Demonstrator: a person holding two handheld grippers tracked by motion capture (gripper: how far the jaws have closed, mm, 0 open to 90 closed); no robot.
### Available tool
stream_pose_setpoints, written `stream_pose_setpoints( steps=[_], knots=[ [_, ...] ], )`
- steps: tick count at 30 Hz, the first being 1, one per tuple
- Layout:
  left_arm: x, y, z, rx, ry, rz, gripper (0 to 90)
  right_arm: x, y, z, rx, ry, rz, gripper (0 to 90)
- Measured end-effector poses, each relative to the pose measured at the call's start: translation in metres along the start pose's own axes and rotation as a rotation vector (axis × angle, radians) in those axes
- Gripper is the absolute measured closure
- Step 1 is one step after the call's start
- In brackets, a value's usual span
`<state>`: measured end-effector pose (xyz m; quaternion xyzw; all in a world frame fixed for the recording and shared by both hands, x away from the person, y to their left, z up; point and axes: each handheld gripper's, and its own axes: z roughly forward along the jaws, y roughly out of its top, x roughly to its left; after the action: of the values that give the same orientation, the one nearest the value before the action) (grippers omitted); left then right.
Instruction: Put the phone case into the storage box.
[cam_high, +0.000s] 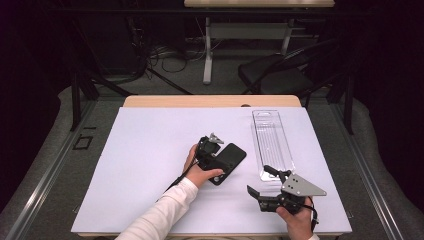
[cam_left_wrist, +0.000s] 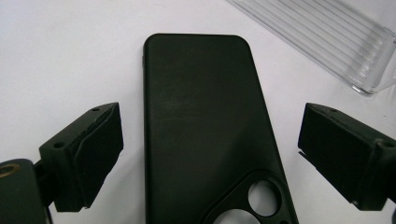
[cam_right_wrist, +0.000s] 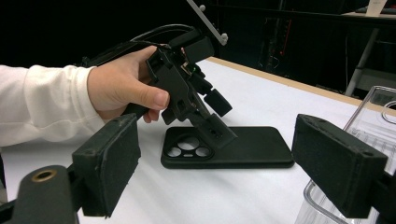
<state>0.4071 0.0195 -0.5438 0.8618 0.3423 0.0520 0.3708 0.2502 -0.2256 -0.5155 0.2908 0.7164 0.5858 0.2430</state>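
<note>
Left gripper view: fingers (cam_left_wrist: 95, 154) wide, straddling black phone case (cam_left_wrist: 205, 130) flat on worktop (cam_left_wrist: 60, 56), no contact yet. Lower squarely, pinch long edges evenly, avoid camera cutout. Right gripper (cam_high: 261, 181) wide, empty, near clear plastic tray (cam_high: 270, 142).

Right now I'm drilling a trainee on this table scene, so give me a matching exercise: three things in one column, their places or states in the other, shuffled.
Things:
1. phone case
2. clear tray
3. right gripper

Places or states:
A. lies along the right side of the white sheet
B. held open near the front edge, nothing between its jaws
C. lies flat, camera cutouts up, under the left gripper

Pairs: 1-C, 2-A, 3-B
</note>
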Motion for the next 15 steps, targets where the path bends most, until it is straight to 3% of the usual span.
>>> stream_pose_setpoints(
  steps=[15],
  knots=[
    [-0.005,-0.001,0.011,0.017,-0.007,0.001,6.8,0.0,0.0,-0.001,-0.001,0.0,0.005,14.6]
  ],
)
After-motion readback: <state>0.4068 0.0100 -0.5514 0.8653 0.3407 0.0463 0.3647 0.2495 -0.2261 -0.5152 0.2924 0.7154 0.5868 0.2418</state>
